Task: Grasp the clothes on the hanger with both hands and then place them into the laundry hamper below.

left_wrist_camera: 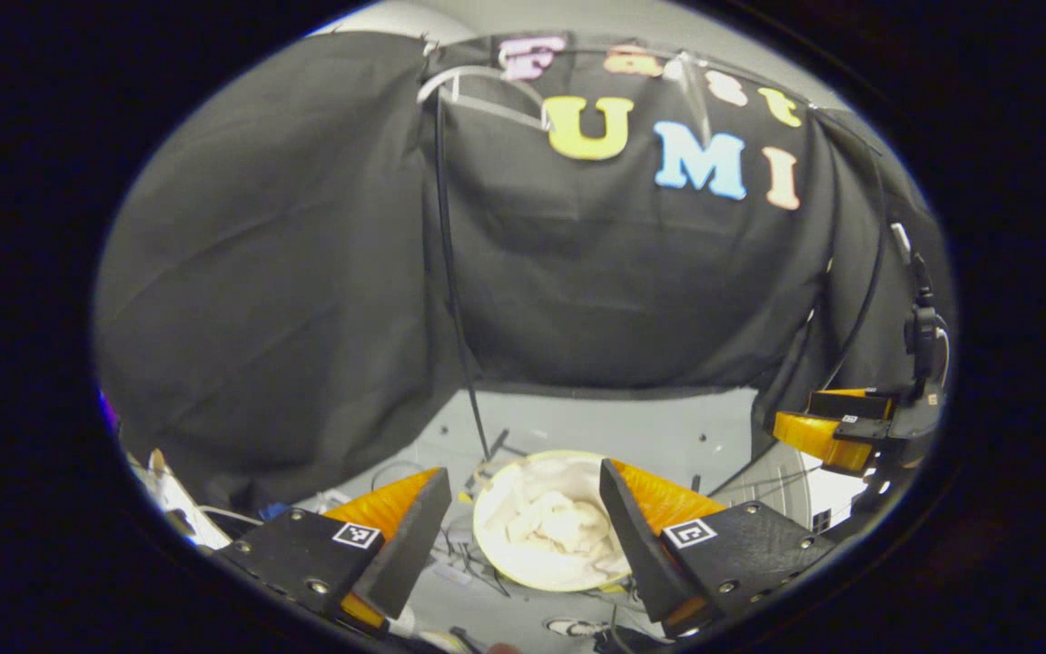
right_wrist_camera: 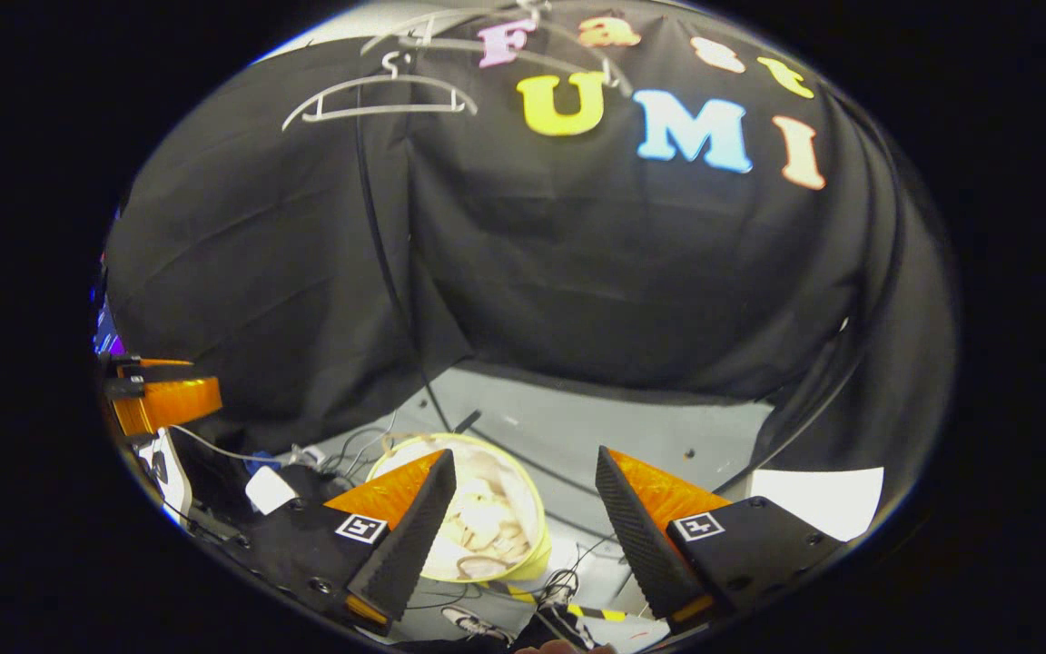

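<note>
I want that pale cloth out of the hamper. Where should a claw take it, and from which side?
Pinch a raised, crumpled fold near the middle of the cloth, coming from above: it lies bunched inside the round hamper, whose rim walls off every side.

Cream clothes (left_wrist_camera: pixel 548 525) crumpled inside round pale-yellow laundry hamper (left_wrist_camera: pixel 523 574) on floor, hanger (right_wrist_camera: pixel 378 98) bare overhead

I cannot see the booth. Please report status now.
Both claws open, left claw, right claw, holding nothing. Clothes lying in laundry hamper. Hanger bare. Nothing in the way.
</note>
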Available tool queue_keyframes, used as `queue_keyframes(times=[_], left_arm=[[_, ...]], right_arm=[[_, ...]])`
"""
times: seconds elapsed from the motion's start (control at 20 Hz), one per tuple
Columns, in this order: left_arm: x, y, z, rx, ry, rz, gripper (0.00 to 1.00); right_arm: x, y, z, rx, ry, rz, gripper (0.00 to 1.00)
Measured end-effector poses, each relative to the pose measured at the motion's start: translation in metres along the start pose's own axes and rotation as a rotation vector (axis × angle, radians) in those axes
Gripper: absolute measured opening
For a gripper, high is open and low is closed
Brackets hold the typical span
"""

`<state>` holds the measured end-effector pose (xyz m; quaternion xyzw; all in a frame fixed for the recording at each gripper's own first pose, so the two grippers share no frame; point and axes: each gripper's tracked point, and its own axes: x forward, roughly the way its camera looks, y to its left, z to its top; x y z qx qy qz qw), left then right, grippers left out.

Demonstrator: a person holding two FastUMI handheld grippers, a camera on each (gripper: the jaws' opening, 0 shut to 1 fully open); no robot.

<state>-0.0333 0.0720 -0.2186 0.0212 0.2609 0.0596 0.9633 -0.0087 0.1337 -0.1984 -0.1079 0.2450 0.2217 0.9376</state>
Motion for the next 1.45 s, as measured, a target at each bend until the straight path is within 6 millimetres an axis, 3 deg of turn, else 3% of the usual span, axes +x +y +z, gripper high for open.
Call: queue_keyframes(times=[0.1,0.3,0.35,0.5,0.65,0.7,0.85,0.9,1.0,1.1,1.25,1.45], left_arm=[[-0.037,-0.003,0.066,0.043,-0.157,-0.008,0.96],[-0.103,-0.024,0.161,0.022,-0.404,-0.045,0.96],[-0.121,-0.031,0.177,0.004,-0.461,-0.059,0.96],[-0.174,-0.032,0.203,0.002,-0.617,-0.084,0.95],[-0.196,-0.041,0.21,-0.062,-0.662,-0.096,0.95],[-0.199,-0.045,0.206,-0.095,-0.659,-0.097,0.95],[-0.206,-0.047,0.191,-0.139,-0.632,-0.035,0.95],[-0.209,-0.045,0.185,-0.127,-0.614,0.006,0.94],[-0.212,-0.05,0.169,-0.098,-0.577,0.069,0.94],[-0.217,-0.063,0.156,-0.117,-0.544,0.081,0.95],[-0.231,-0.065,0.135,-0.157,-0.518,0.098,0.95],[-0.241,-0.072,0.12,-0.129,-0.49,0.078,0.95]], right_arm=[[-0.037,-0.019,0.028,-0.008,-0.116,-0.066,0.98],[-0.116,-0.053,0.079,0.008,-0.301,-0.182,0.94],[-0.136,-0.059,0.099,0.017,-0.351,-0.207,0.94],[-0.176,-0.078,0.122,0.055,-0.489,-0.268,0.94],[-0.207,-0.101,0.13,0.121,-0.566,-0.295,0.94],[-0.215,-0.107,0.13,0.142,-0.581,-0.298,0.99],[-0.233,-0.139,0.113,0.202,-0.611,-0.313,0.93],[-0.233,-0.148,0.106,0.215,-0.606,-0.317,0.98],[-0.235,-0.157,0.087,0.221,-0.593,-0.306,0.97],[-0.237,-0.156,0.078,0.195,-0.593,-0.278,0.98],[-0.233,-0.147,0.067,0.157,-0.571,-0.226,0.98],[-0.231,-0.128,0.069,0.138,-0.559,-0.173,0.98]])
